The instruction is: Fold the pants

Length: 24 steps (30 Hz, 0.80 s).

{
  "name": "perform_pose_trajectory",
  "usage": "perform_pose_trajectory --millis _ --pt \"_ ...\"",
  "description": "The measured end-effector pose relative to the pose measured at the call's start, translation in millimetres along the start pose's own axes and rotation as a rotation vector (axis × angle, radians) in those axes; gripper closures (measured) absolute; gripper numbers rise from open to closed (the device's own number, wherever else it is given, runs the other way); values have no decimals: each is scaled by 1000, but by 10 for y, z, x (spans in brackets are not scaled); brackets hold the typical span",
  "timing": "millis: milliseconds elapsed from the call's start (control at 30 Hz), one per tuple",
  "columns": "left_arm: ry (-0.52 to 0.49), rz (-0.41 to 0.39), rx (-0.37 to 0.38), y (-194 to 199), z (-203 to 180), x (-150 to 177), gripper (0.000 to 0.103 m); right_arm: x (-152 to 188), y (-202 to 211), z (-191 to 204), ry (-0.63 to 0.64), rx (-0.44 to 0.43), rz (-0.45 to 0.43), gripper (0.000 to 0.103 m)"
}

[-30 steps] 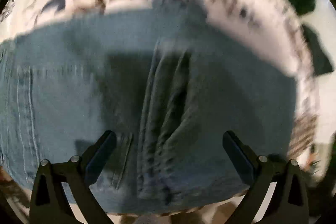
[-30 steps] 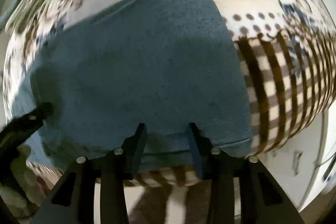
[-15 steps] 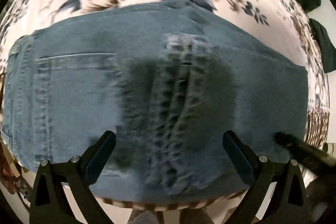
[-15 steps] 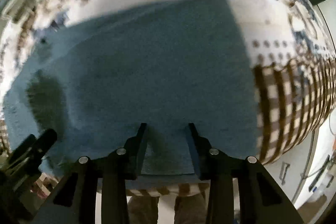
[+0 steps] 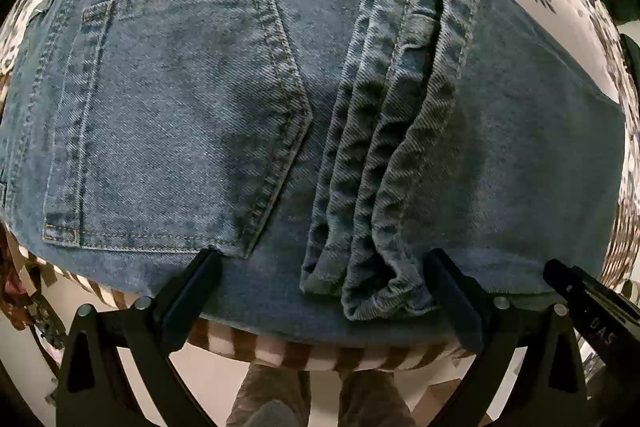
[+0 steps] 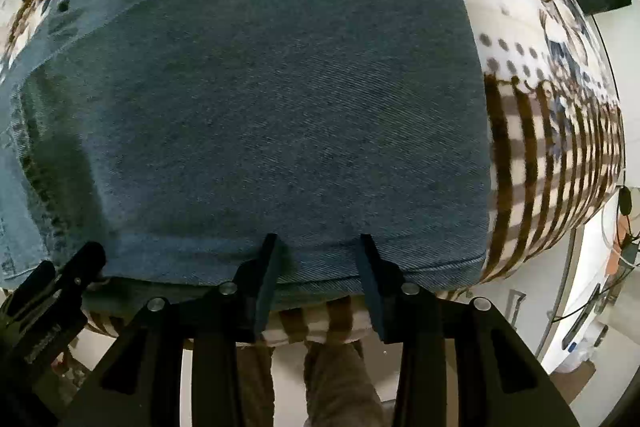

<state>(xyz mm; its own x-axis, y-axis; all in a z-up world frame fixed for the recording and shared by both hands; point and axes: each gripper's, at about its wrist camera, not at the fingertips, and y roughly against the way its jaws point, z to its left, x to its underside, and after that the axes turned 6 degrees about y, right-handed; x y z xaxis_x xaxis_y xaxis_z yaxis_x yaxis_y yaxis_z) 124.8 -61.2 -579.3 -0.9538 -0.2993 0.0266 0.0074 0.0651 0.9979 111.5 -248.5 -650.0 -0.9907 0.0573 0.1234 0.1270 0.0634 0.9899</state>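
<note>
Bed cover (image 6: pixel 540 39) fills the background under both grippers, floral print farther out, brown-and-cream stripes along the near edge and off to the right of the right gripper.

Jeans (image 5: pixel 520 155) lie flat on the cover, folded into a block that takes up most of both views, straight below and ahead of both grippers. From the right wrist the jeans (image 6: pixel 280 107) show plain denim, with a stitched edge running just ahead of the fingertips.

Back pocket (image 5: pixel 172 115) sits ahead of the left gripper's left finger (its pointed bottom aims toward the middle). Leg hems (image 5: pixel 392 147) are bunched in ridges on top of the denim, ahead of the left gripper and nearer its right finger — their near end lies between the two fingers.

Left gripper (image 5: pixel 322 279) points down at the jeans, jaws spread wide, nothing pinched; the fingertips sit over the near edge of the denim — cannot tell if they touch it. Right gripper (image 6: pixel 318 259) also points down at the near folded edge, jaws partly apart and holding nothing, with denim in the gap but not clamped. Each gripper's tip shows at the other view's lower corner.

Person's legs (image 6: pixel 340 379) in brownish trousers show below the near edge of the cover, behind the fingers.
</note>
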Motion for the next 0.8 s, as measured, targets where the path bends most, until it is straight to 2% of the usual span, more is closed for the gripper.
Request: perform_pose_trajectory --millis 367,433,500,567,633,700,800 --pt "28 -6 34 19 211 66 0 21 -83 -51 15 4 -7 61" --pt "56 -3 91 132 288 56 0 14 -62 83 1 -6 -8 59" --pt "107 -22 191 290 461 61 0 -18 -106 68 -10 -53 -16 45" --pt "176 -90 243 518 746 110 0 -38 -77 78 24 -108 -21 34" --pt "255 -159 246 698 1067 183 0 -37 -81 67 57 -112 -14 32" --pt "380 -208 239 801 1466 282 0 -88 -101 111 72 -107 -1 32" --pt "636 -245 256 794 2092 488 0 -162 -114 152 65 -103 34 31"
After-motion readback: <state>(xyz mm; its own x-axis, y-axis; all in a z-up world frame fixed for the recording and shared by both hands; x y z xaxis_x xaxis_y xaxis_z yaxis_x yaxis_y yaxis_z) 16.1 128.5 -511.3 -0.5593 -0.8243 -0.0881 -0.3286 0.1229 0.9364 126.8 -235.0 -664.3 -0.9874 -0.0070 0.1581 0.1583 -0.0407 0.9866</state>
